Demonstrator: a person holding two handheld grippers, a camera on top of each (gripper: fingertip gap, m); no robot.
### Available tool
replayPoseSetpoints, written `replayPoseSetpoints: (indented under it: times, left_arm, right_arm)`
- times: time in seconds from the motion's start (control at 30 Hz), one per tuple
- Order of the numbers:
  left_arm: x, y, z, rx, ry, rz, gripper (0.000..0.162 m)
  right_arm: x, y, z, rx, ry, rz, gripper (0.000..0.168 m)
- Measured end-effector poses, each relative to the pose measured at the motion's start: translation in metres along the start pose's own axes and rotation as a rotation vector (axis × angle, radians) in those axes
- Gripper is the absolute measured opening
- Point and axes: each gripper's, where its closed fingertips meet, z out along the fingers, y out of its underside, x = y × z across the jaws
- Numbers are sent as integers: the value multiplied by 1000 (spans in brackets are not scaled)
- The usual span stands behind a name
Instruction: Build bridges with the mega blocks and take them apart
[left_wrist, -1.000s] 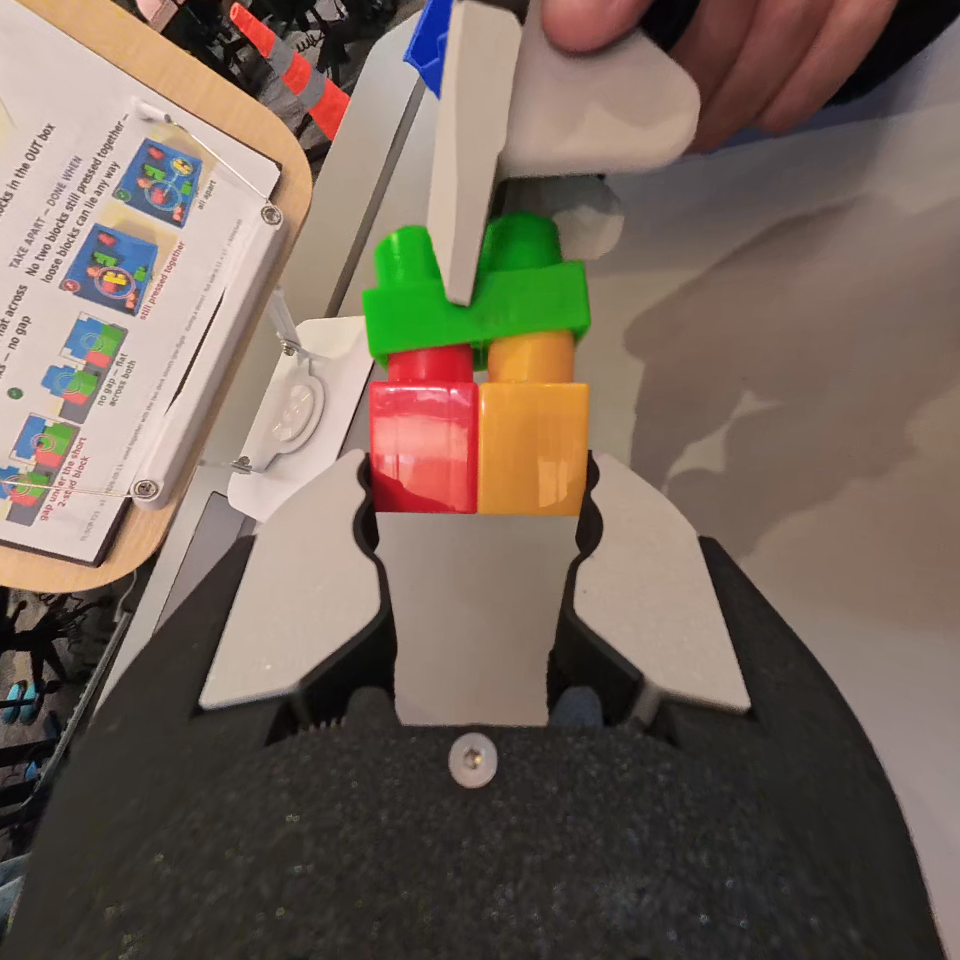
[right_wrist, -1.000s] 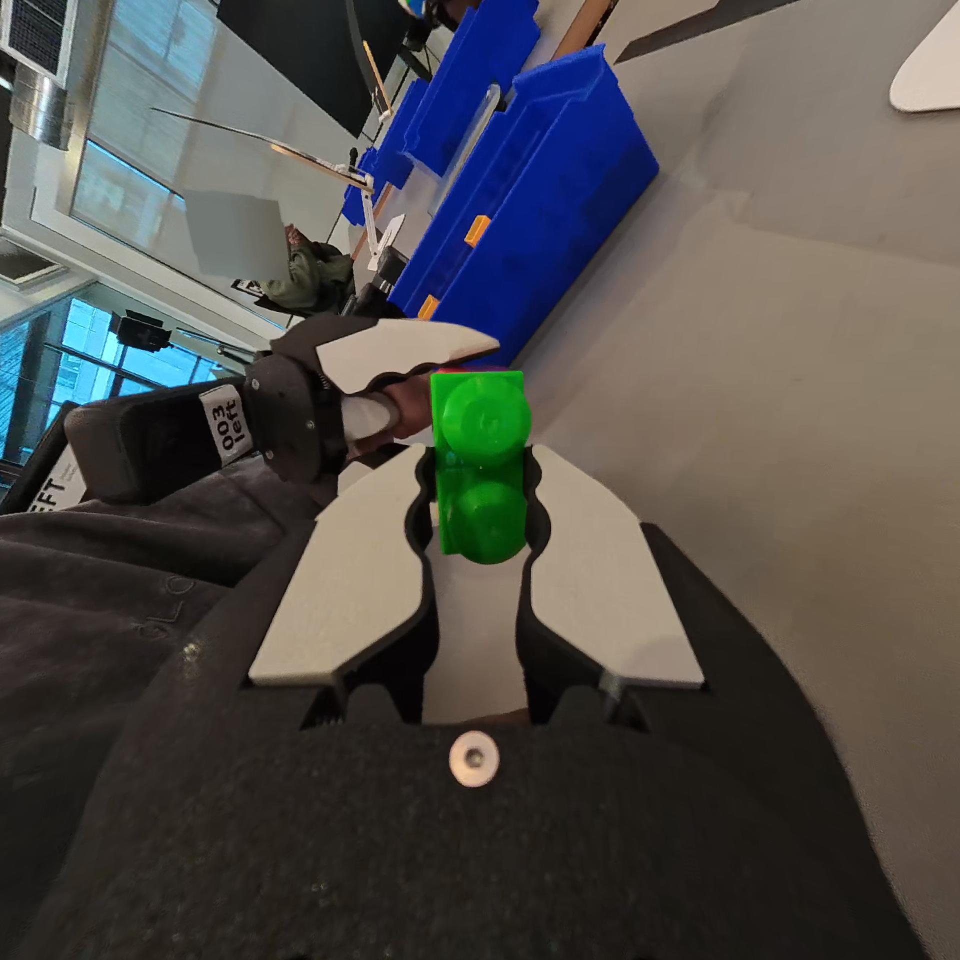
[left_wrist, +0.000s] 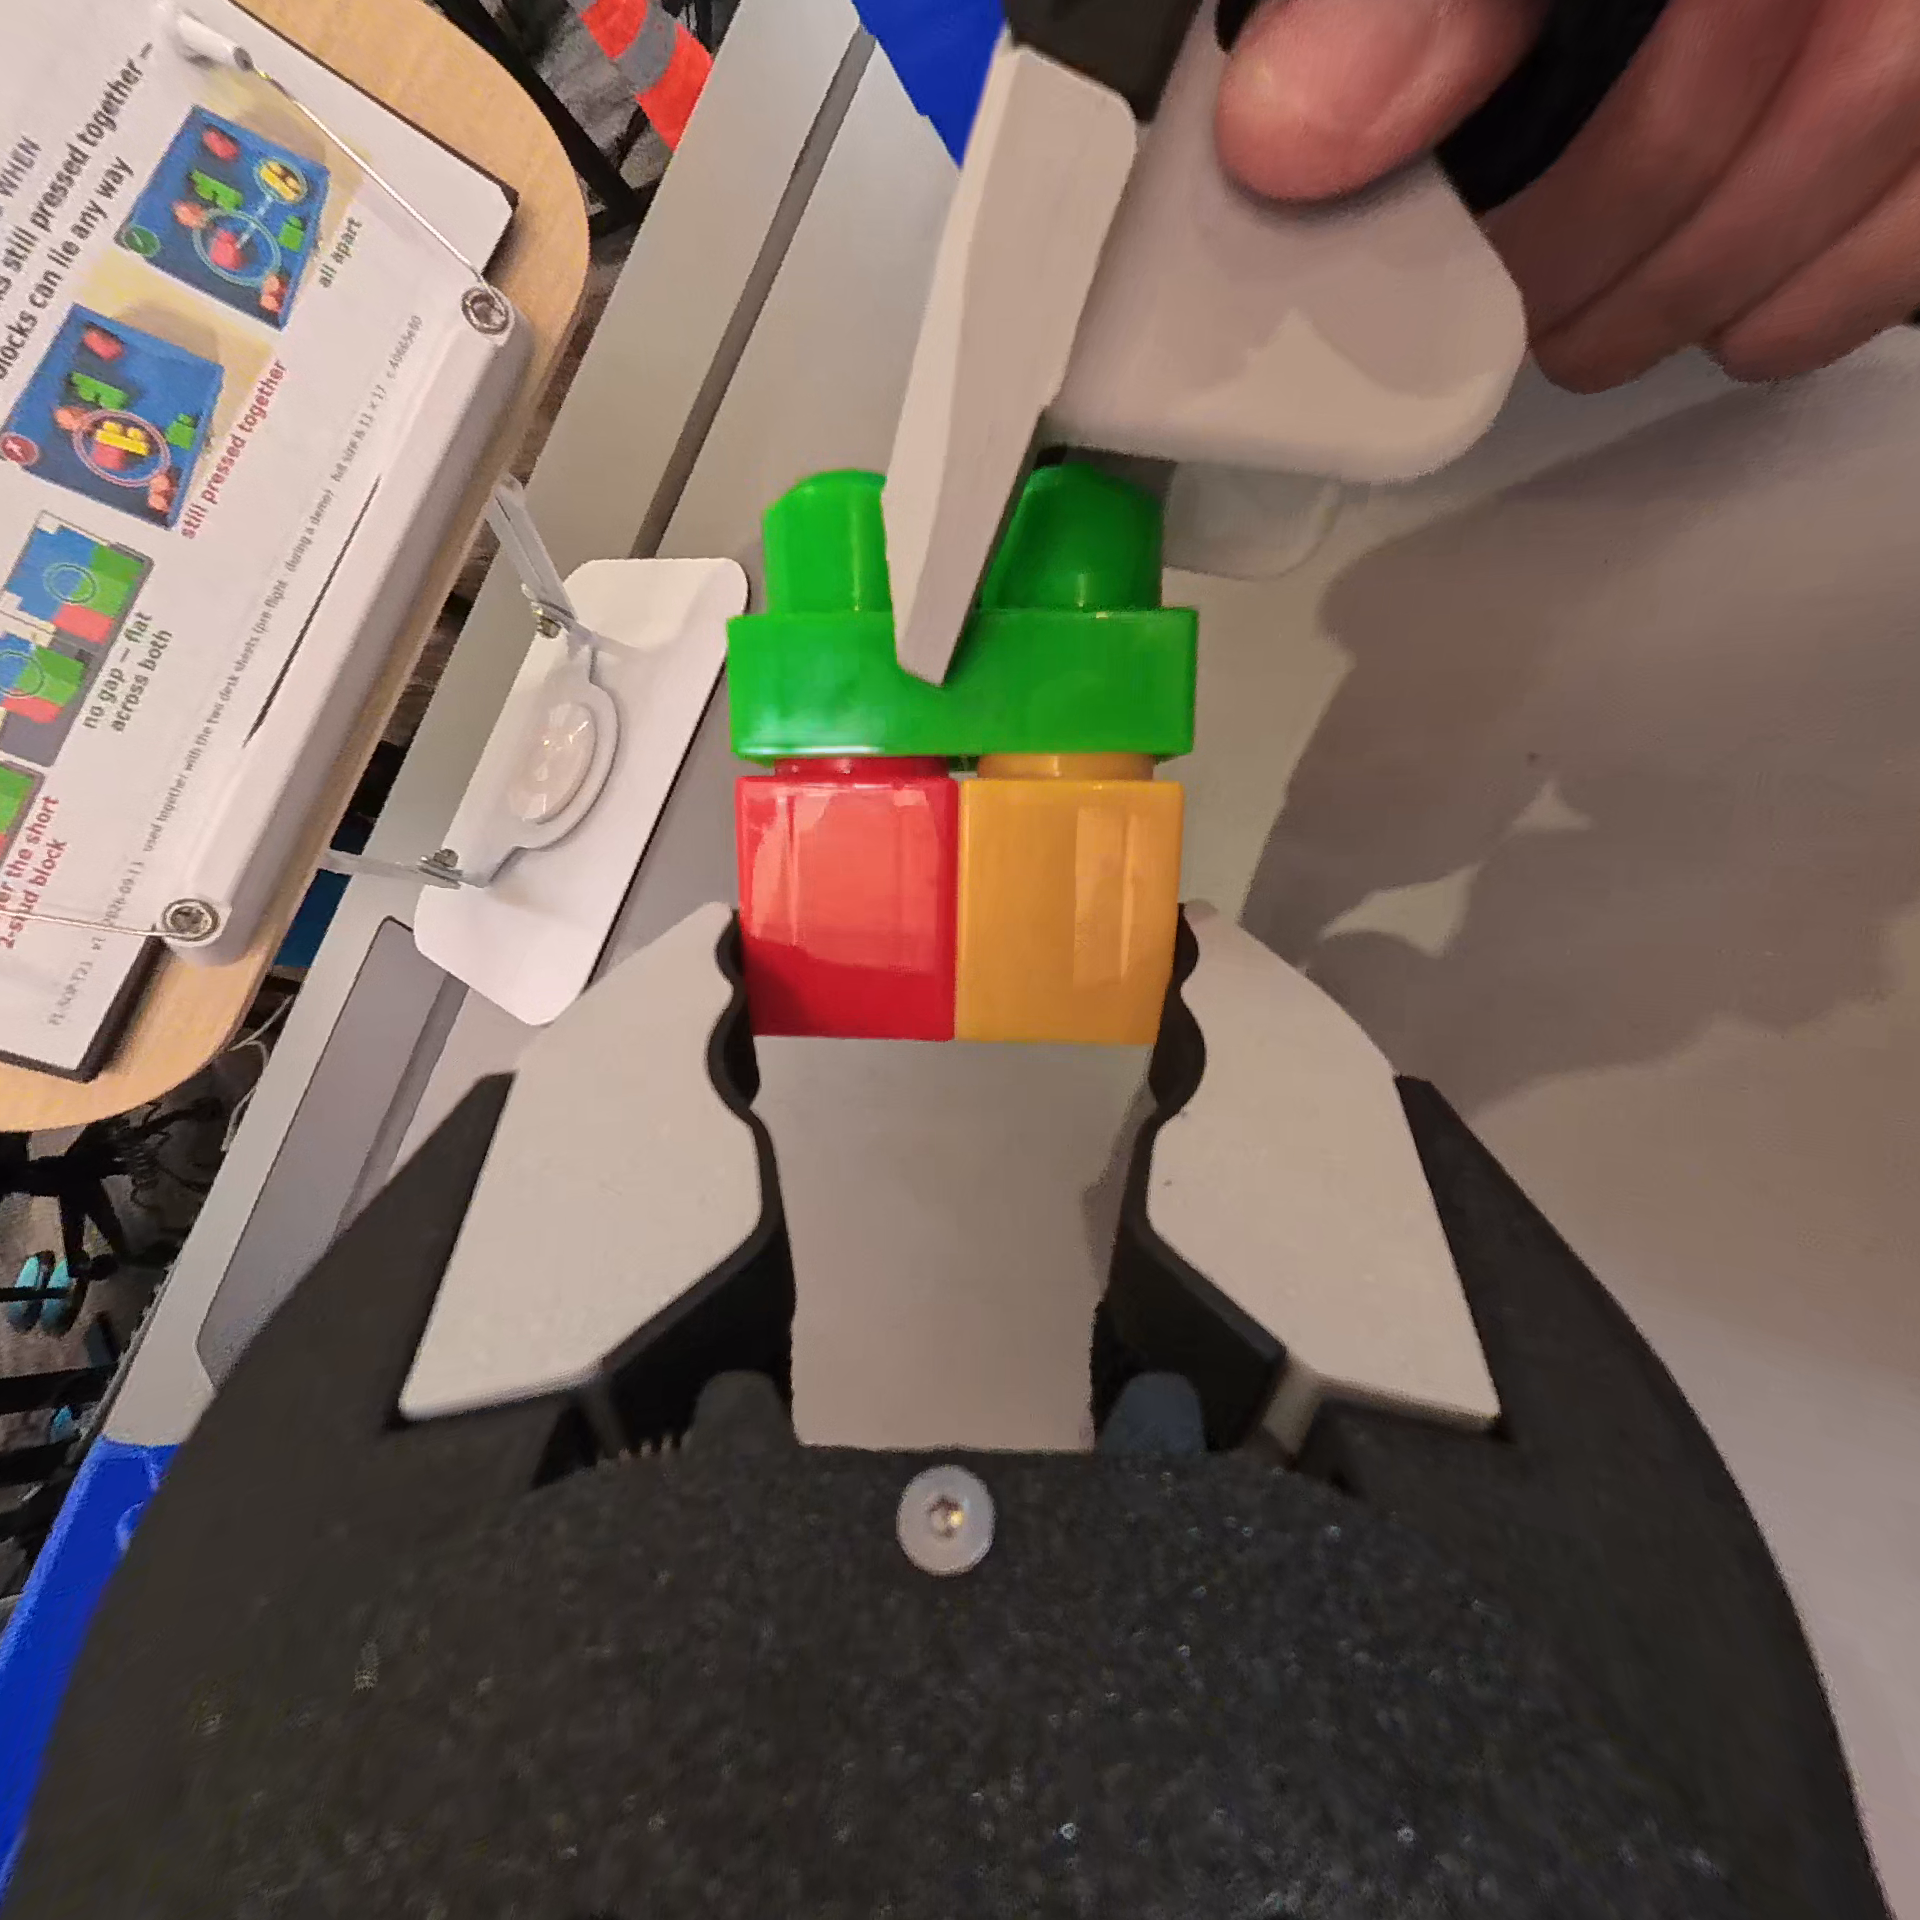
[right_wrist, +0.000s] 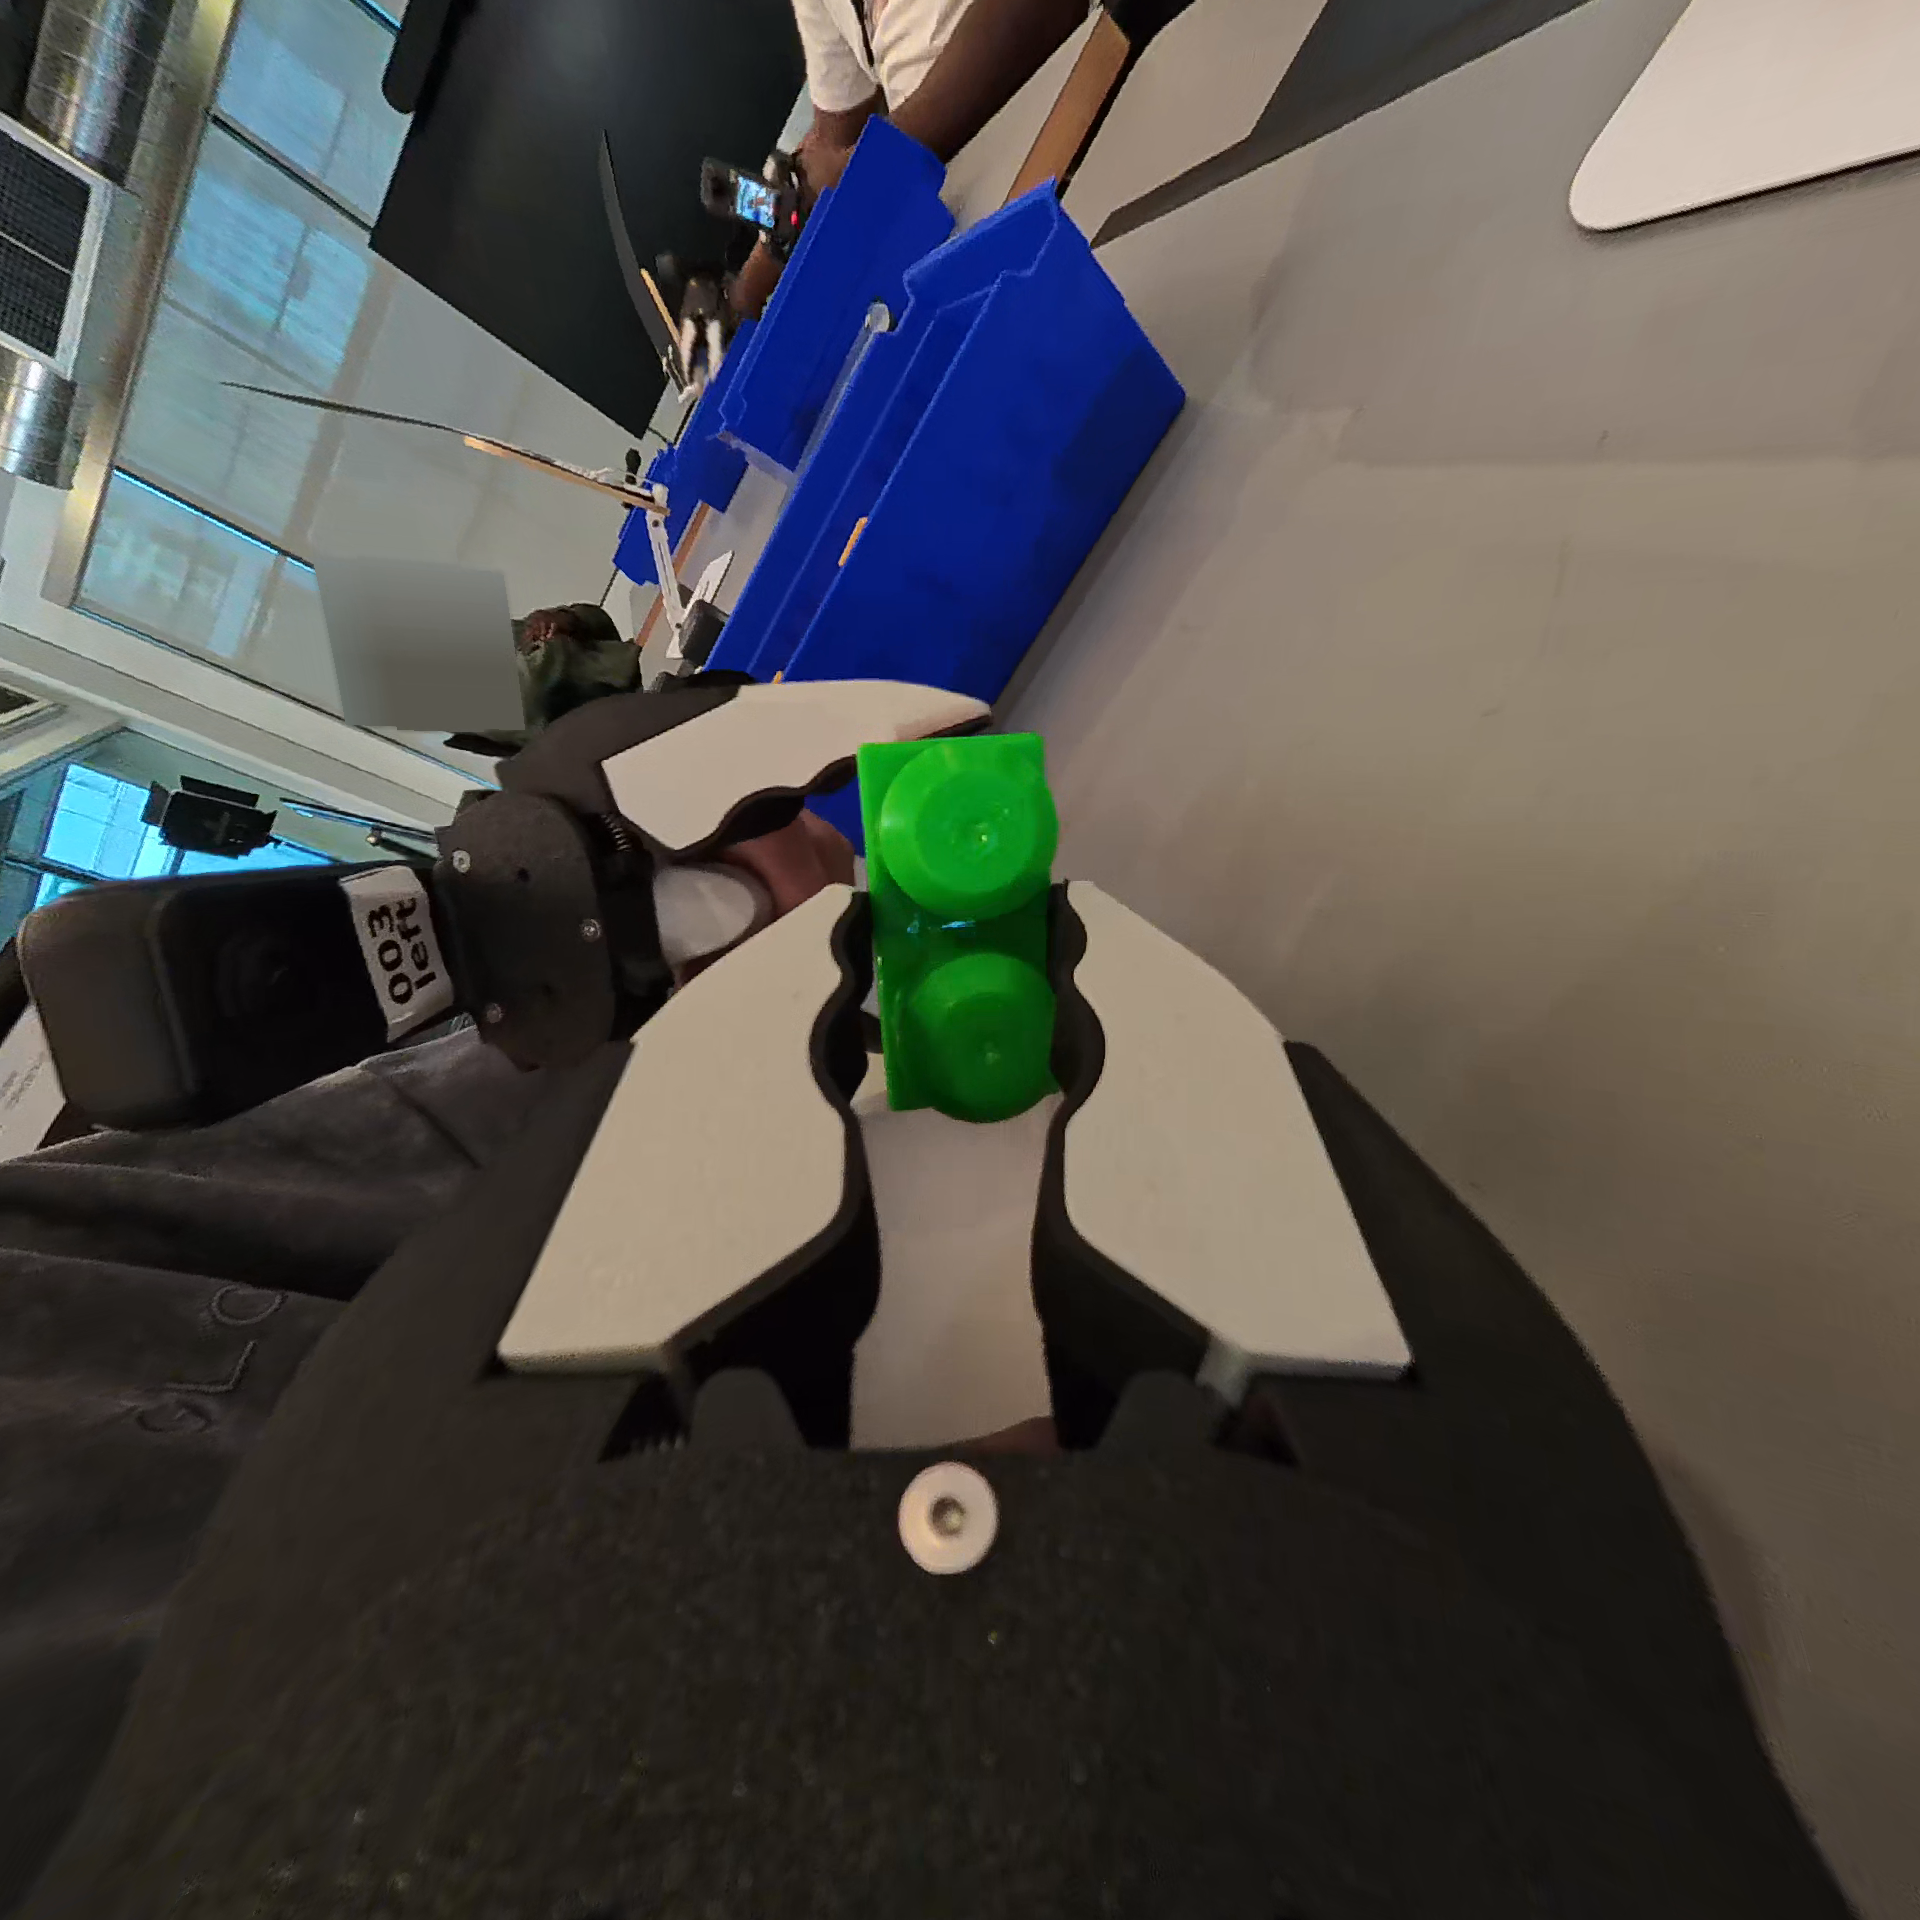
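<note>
Green block (right_wrist: 961, 925) between right gripper (right_wrist: 956, 997) jaws

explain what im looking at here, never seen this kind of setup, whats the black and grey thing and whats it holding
No robot here: a person holds a hand-operated tool in each hand, each carrying a camera that looks along its two fingers. One picture comes from the left tool, which clamps a red block and a yellow block side by side. A green block bridges both. The other picture comes from the right tool, gripping that green block from above. The person's hand shows behind it. Blue bins stand on the grey table, and an instruction sheet lies nearby.
</note>
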Motion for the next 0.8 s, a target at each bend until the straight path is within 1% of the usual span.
replayPoseSetpoints:
  times: [0.2, 0.8]
  left_arm:
    - [2, 0, 2, 2, -7, -21, 74]
    - [7, -4, 5, 13, -3, -6, 74]
  right_arm:
    - [2, 2, 1, 46, 0, 17, 33]
    - [4, 6, 1, 49, -22, -15, 33]
